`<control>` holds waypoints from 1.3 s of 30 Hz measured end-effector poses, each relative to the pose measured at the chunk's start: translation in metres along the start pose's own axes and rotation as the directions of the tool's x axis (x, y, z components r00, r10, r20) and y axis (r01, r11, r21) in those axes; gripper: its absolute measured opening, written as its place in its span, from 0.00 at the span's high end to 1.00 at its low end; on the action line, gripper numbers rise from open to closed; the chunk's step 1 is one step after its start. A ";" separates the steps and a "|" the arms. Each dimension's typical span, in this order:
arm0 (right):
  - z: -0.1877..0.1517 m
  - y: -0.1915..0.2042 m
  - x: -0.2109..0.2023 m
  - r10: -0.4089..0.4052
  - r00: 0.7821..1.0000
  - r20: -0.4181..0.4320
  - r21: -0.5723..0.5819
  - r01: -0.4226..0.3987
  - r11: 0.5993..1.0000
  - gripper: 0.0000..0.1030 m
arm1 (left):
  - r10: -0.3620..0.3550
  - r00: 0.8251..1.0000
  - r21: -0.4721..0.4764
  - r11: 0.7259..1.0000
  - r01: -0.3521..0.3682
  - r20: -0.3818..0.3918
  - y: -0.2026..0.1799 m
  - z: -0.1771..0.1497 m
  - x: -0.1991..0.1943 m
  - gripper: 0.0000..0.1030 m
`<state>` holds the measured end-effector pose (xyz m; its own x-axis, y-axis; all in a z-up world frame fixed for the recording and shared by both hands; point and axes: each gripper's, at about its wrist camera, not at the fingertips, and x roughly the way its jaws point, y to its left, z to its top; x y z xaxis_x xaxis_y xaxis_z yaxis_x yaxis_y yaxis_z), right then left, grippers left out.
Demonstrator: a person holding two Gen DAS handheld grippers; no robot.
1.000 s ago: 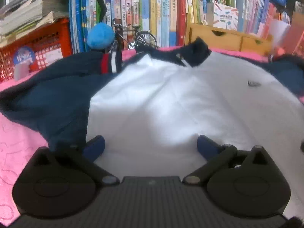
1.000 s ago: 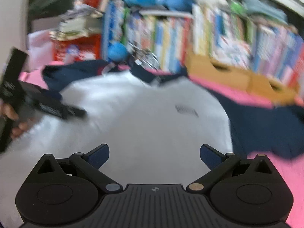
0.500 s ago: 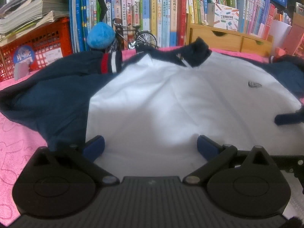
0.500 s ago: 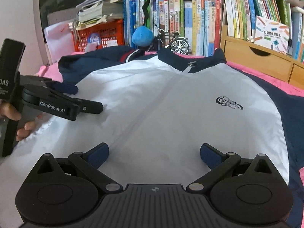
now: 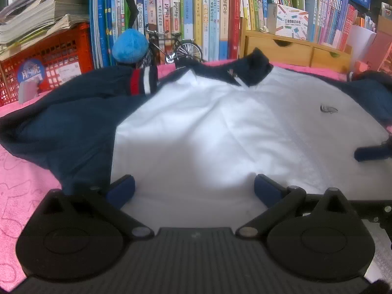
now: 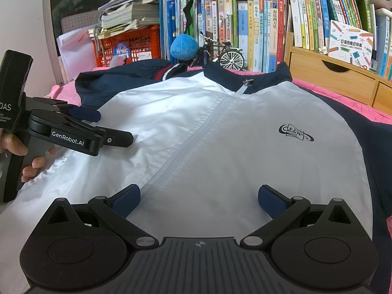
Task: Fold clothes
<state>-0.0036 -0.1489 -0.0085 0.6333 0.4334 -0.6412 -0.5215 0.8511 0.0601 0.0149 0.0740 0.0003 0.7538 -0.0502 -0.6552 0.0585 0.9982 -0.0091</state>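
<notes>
Low over the cloth, left gripper [image 5: 194, 188] spread wide, nothing between its blue-padded fingers [image 5: 121, 188]; both fingertips lie over the near part of the jacket [image 5: 220, 132]. Right gripper [image 6: 199, 197] likewise wide apart and empty, set over the white front beside the zip line [image 6: 196, 137].

Right wrist view alone shows the left gripper from the side: black body, level, pointing across the jacket's left edge, a hand [image 6: 27, 156] wrapped round its grip. Left wrist view catches only one blue fingertip of the right gripper at its right edge.

Jacket lies front-up, spread flat on a pink patterned cover [image 5: 22, 191]. Thin, smooth white fabric on the body; navy sleeves and collar; a red-and-white striped cuff [image 5: 140, 80] on the left sleeve, folded inward. Small dark logo [image 6: 295, 132] on the chest.

Behind: upright books [image 5: 196, 17], red plastic crate [image 5: 51, 58], blue plush ball [image 5: 129, 46], miniature bicycle [image 5: 176, 46], wooden drawers [image 5: 294, 49].
</notes>
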 end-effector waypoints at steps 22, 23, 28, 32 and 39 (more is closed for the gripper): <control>0.000 0.000 0.001 0.002 1.000 0.001 -0.002 -0.002 1.000 0.00 | 0.375 0.927 -0.101 0.922 -0.374 -0.007 0.083 -0.020 -0.029 0.00; 0.000 0.000 0.001 0.002 1.000 0.001 -0.002 -0.002 1.000 0.00 | 0.376 0.926 -0.093 0.922 -0.375 -0.006 0.081 -0.021 -0.033 0.01; 0.000 0.000 0.001 0.003 1.000 0.002 -0.003 -0.003 1.000 0.00 | 0.270 0.961 -0.081 0.961 -0.265 0.061 0.062 -0.014 -0.054 0.04; -0.001 0.000 0.001 0.003 1.000 0.003 -0.003 -0.003 1.000 0.00 | 0.115 0.987 -0.035 0.993 -0.111 0.116 0.038 0.001 -0.065 0.03; -0.001 0.001 0.001 0.002 1.000 0.003 -0.002 -0.002 1.000 0.00 | 0.057 0.998 0.064 0.996 -0.058 0.008 0.009 -0.011 -0.027 0.02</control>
<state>-0.0037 -0.1480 -0.0098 0.6338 0.4357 -0.6391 -0.5237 0.8498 0.0599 -0.0122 0.0843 0.0096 0.7611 0.0068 -0.6486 0.0566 0.9954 0.0769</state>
